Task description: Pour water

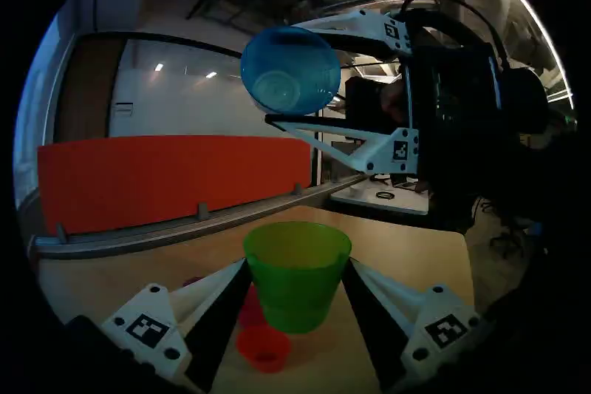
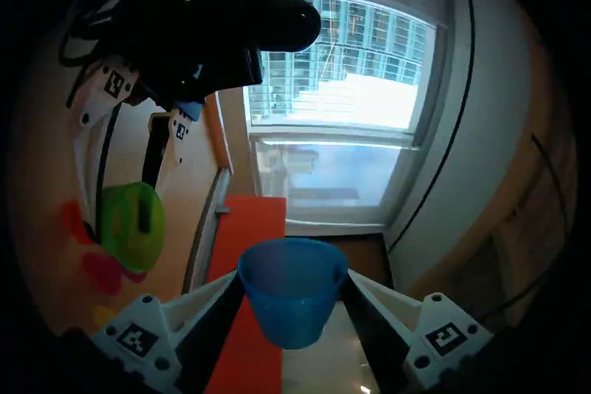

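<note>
over the table [image 1: 414, 253], the pour looks in hand. the right gripper [image 2: 292, 277], rolled sideways and held high, clamps the blue cup [image 1: 289, 70], which lies tipped about on its side above the green cup [image 1: 297, 276]. the left gripper [image 1: 297, 267] squeezes that cup upright, low down. no water is visible. the next move calls for a steeper tip, mouth kept over the green rim.

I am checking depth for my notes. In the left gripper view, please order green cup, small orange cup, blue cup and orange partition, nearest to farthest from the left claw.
1. Green cup: between the fingers of the left claw.
2. Small orange cup: just below, on the table.
3. Blue cup: above, in the right claw.
4. Orange partition: beyond the table's far edge.
</note>
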